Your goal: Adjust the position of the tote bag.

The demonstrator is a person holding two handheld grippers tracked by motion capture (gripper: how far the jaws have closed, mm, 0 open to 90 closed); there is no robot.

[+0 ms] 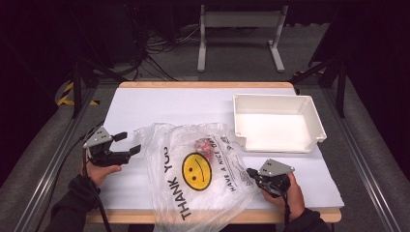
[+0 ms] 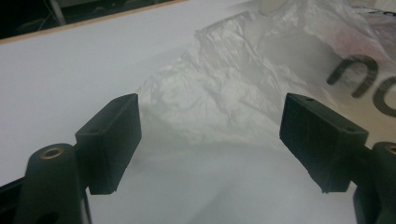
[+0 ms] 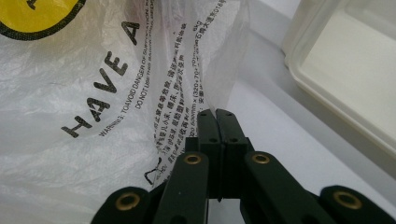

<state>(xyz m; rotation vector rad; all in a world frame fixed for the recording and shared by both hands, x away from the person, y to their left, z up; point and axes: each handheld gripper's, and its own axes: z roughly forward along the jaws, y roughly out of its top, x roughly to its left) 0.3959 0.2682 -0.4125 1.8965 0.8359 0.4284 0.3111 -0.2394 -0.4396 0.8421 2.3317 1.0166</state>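
Note:
A clear plastic bag (image 1: 167, 193) printed with a yellow smiley and "THANK YOU" lies crumpled on the white table top (image 1: 159, 104), its lower end hanging over the near edge. A small red thing (image 1: 203, 145) shows through the film near the bag's top. My right gripper (image 1: 250, 172) sits at the bag's right edge. In the right gripper view its jaws (image 3: 215, 114) are pressed together on a fold of the bag (image 3: 70, 84). My left gripper (image 1: 129, 143) stands open just left of the bag. The bag's wrinkled edge (image 2: 233, 84) lies ahead of the open left gripper (image 2: 212, 121), apart from the pads.
A white plastic tray (image 1: 316, 121) stands at the back right of the table, its near-left corner close to the bag; its wall (image 3: 322, 70) rises right of my right gripper. Metal rails run along both table sides. A white frame stands on the floor beyond.

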